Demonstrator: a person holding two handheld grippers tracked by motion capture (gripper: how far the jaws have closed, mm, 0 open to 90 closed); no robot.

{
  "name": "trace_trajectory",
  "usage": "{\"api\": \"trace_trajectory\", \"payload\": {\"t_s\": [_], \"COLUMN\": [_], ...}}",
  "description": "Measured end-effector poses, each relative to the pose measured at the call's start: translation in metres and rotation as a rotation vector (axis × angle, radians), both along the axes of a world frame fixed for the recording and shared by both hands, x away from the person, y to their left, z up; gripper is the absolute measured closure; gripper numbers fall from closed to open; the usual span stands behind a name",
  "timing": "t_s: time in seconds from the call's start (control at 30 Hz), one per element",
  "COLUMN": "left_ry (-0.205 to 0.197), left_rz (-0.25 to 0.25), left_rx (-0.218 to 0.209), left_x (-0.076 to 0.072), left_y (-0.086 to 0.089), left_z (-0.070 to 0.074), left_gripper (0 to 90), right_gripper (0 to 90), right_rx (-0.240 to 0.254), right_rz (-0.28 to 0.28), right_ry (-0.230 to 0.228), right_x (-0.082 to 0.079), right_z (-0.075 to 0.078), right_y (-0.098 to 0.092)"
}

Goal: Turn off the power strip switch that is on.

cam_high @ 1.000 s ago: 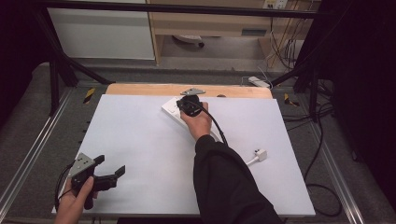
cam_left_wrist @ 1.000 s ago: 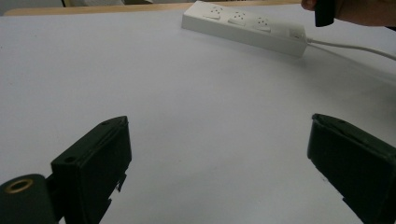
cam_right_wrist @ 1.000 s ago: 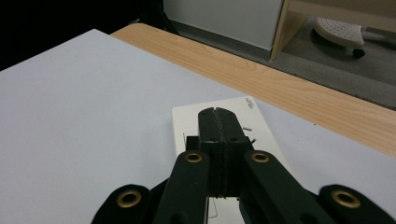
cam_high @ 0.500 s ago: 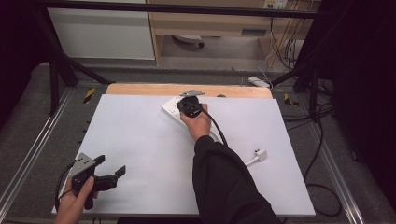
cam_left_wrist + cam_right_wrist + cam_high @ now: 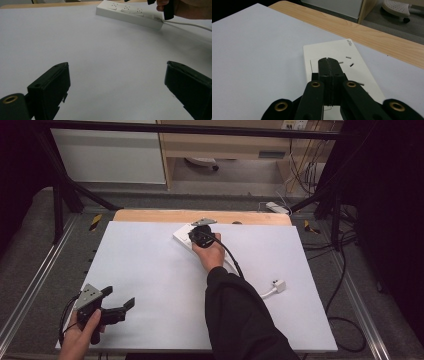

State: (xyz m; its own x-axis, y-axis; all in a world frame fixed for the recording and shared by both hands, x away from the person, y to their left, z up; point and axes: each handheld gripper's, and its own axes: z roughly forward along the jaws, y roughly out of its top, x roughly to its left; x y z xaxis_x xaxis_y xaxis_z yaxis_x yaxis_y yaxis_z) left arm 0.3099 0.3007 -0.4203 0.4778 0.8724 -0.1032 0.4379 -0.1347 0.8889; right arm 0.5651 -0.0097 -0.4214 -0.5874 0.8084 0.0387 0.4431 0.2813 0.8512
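- White covers the big surface [image 5: 150, 270], with a strip of wood along its far edge.
- A white power strip [image 5: 182, 236] lies near that far edge, its cord running to a white plug [image 5: 279, 285] close to the right side.
- The right gripper [image 5: 328, 60] has its fingers squeezed tight together with nothing between them. The tips sit over one socket of the strip, maybe to push on it.
- The left gripper [image 5: 120, 306] waits near the front left corner, fingers spread wide and holding nothing. It looks parked there to stay out of the way.
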Motion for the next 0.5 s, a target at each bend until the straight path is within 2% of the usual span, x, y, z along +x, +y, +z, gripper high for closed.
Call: {"api": "trace_trajectory", "payload": {"t_s": [0.5], "left_ry": [-0.001], "left_rz": [-0.005], "left_rx": [0.001], "left_x": [0.0], "left_y": [-0.0001], "left_z": [0.0], "left_gripper": [6.3], "right_gripper": [90.0], "right_rx": [-0.01], "right_rz": [0.002], "right_ry": [0.02], "right_x": [-0.0002], "right_z": [-0.0091], "right_y": [0.0075]}}
